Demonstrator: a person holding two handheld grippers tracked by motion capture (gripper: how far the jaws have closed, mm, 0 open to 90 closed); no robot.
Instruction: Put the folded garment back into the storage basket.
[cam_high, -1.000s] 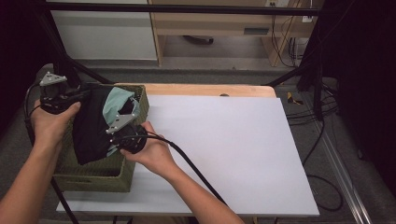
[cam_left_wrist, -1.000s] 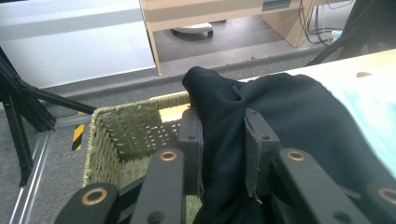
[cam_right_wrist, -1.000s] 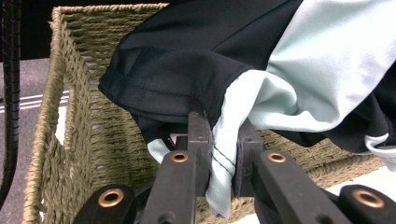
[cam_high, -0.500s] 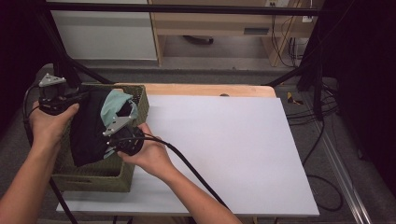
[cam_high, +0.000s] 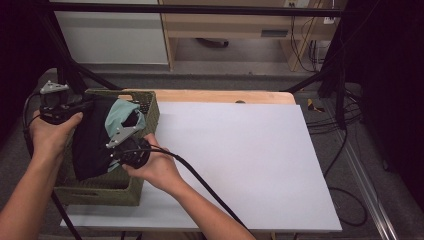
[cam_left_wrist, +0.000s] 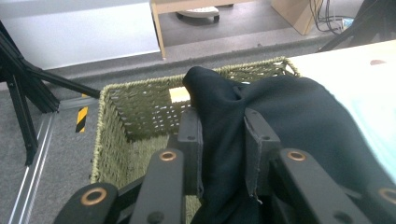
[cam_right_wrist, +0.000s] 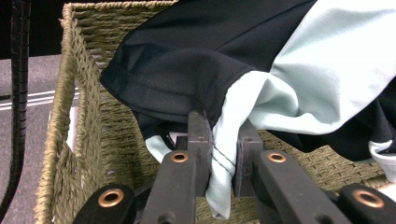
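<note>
Soft, light garment (cam_high: 92, 140) droops over the basket (cam_high: 150, 107) at nine o'clock; left gripper (cam_left_wrist: 223, 140) and right gripper (cam_right_wrist: 219, 149) both pinch its fabric, best held by the hems

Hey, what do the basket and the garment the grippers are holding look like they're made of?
Basket: looks like woven grass or wicker, olive-green and matte, with braided strands and gaps showing. Garment: seemingly a thin synthetic knit, black with pale mint panels, smooth with a slight sheen, a stitched hem, soft draping.
</note>
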